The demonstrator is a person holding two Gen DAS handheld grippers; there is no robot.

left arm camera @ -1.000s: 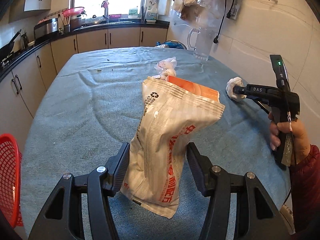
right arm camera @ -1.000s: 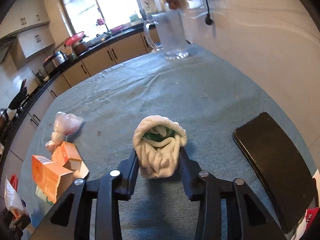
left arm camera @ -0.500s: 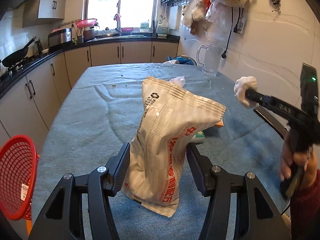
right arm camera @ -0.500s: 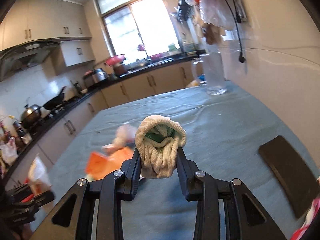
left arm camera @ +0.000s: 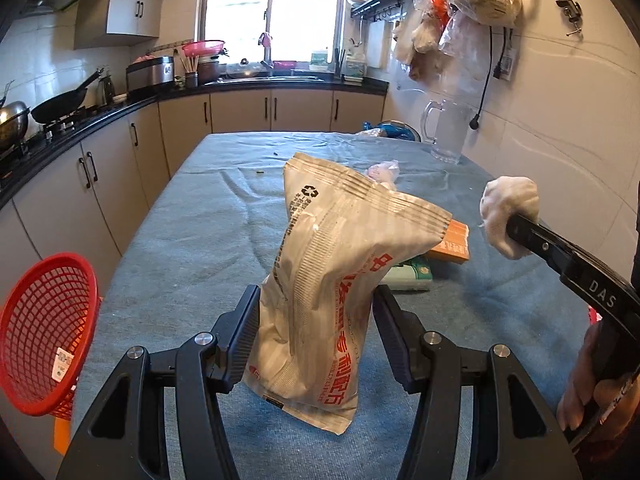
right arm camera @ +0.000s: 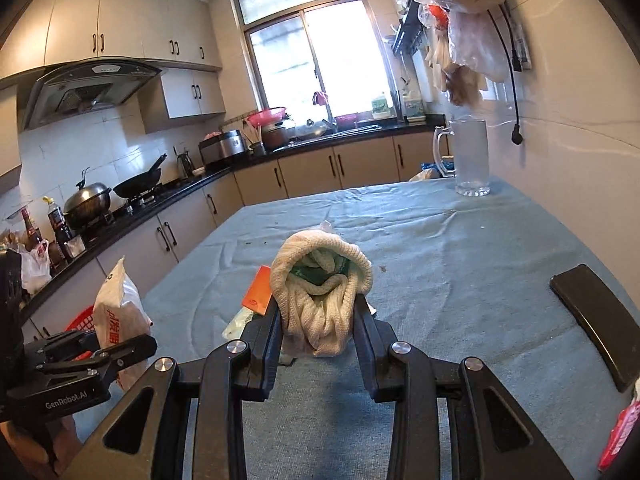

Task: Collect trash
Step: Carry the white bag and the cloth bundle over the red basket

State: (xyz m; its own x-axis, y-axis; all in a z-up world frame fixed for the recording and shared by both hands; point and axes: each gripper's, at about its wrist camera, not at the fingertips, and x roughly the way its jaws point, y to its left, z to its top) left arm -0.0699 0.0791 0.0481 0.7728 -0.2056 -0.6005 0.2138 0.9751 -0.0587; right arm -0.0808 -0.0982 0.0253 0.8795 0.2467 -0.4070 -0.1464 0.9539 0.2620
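Over the blue-cloth table (right arm camera: 460,248), both grippers are carrying trash. Right gripper (right arm camera: 318,330), jaws partway closed & clamped on the balled white rag (right arm camera: 322,292), is swinging from the wall side toward the left edge w/ its load now lifted off the cloth. Left gripper (left arm camera: 316,332) is barely shifting, pads squeezing the snack bag (left arm camera: 340,280) upright above the table. Red basket (left arm camera: 44,336) is coming further into view at the left edge, so drop-off looks next. Orange carton (left arm camera: 454,242) & green-white packet (left arm camera: 408,276) are lying on the cloth, uncollected.
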